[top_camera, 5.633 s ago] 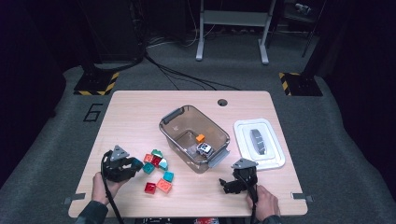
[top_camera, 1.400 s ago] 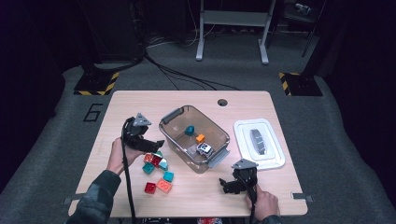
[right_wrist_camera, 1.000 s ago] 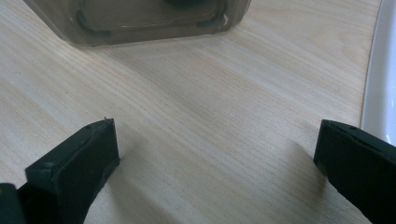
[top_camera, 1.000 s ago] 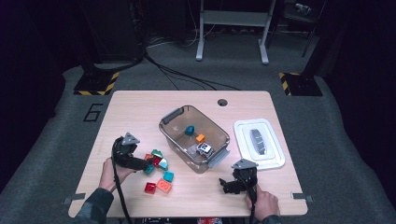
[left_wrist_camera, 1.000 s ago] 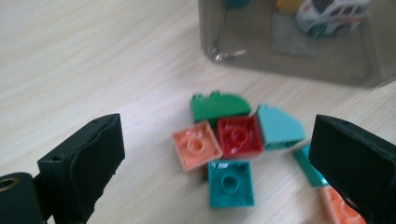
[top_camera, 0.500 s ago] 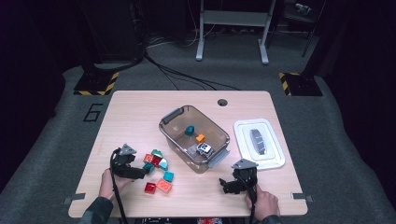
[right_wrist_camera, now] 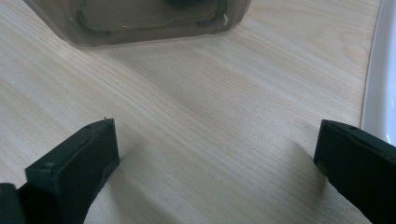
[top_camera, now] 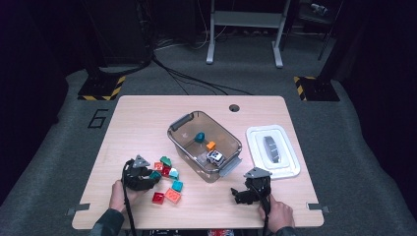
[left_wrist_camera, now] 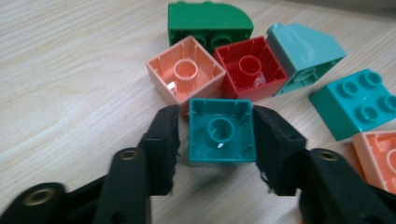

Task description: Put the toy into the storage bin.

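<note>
Teal brick (left_wrist_camera: 222,131) lies hollow side up on the surface (top_camera: 147,123), at the near edge of the loose brick cluster, touching the peach brick (left_wrist_camera: 185,75) behind it. Left gripper (left_wrist_camera: 217,135) has its jaws just closed in on the teal brick, one pad on each side wall; the grip runs across the brick, square-on. Clear bin (top_camera: 204,145) lies to the right of the cluster, nearer the left hand's load than anything else. Right gripper (right_wrist_camera: 215,154) rests near the bin's corner, jaws wide, nothing between them.
</note>
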The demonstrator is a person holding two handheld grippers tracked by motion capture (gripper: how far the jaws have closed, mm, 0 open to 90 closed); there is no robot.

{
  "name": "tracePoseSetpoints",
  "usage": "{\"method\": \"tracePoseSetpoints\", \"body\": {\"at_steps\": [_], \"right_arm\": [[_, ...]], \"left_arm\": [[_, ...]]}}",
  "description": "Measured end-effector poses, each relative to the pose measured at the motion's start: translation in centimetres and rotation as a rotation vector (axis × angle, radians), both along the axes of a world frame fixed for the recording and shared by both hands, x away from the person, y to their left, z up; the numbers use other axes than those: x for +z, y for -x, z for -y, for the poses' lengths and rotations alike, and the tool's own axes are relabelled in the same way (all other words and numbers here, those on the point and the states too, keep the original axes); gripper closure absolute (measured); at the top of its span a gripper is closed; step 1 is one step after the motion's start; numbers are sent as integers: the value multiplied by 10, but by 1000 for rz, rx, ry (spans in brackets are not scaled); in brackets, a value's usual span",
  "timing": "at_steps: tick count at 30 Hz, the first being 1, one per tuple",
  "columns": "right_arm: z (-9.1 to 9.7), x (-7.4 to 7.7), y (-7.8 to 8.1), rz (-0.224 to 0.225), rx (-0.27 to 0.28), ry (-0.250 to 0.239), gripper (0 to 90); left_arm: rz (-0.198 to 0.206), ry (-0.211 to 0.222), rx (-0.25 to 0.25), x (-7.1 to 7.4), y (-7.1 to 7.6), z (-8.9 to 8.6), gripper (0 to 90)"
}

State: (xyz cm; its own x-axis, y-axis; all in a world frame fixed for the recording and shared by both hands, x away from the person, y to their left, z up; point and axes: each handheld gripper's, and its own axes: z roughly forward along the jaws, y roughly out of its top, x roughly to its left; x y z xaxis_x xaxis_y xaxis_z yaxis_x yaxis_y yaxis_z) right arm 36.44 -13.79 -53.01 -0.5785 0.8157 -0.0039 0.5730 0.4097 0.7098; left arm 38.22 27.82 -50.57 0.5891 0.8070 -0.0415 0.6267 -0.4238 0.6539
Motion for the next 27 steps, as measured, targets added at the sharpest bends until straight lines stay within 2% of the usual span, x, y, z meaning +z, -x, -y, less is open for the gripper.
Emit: {"method": "tracePoseSetpoints", "body": {"at_steps": [5,7,8,9,10,14,22,27], "right_arm": [[0,0,0,-1,2,-1,0],[0,0,0,-3,-1,-3,0],[0,0,0,-3,-1,-3,0],[0,0,0,-2,-1,-3,0],[0,0,0,-1,2,-2,0],[0,0,0,0,2,-2,0],[0,0,0,-4,-2,-5,0],[0,0,0,-3,-1,-3,0]], "left_arm": [[-4,-13,-14,3,1,-4,589],[2,4,-4,4,1,-6,590],[1,-4,-14,5,1,-8,590],[9,13,0,6,1,-8,590],[5,0,-5,9,1,-10,591],[21,31,21,16,1,-15,591],[54,29,29,38,-4,-26,591],[75,31,31,50,-7,-26,592]]}}
